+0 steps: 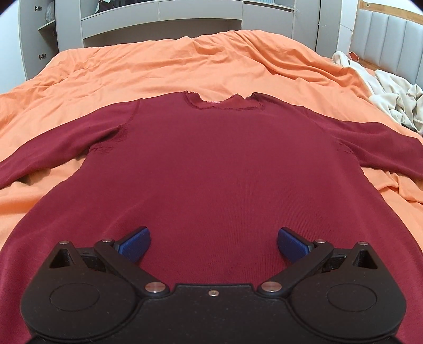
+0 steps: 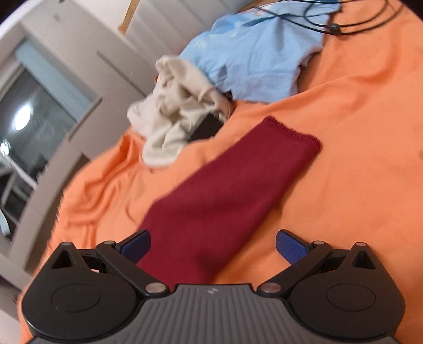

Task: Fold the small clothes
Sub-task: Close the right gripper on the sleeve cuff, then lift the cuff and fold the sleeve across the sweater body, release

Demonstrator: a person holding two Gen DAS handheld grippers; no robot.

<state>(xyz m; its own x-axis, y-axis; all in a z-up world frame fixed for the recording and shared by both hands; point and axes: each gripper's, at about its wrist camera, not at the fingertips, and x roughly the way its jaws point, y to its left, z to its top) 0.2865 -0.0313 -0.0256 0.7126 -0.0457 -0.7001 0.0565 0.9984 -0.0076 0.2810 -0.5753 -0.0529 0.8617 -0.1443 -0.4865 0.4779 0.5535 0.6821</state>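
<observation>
Both the left gripper [image 1: 213,244] and the right gripper [image 2: 213,247] are black, with round housings outboard of the jaws, silver pivot pins along the linkages, blue ribbed fingertips [image 1: 136,244], and, behind the right jaws, a grey ridged plate.

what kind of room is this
Most likely a bedroom. A dark red top lies spread on a bed with an orange cover, a padded headboard stands at one end, and white cupboards and shelves line the wall behind.
</observation>
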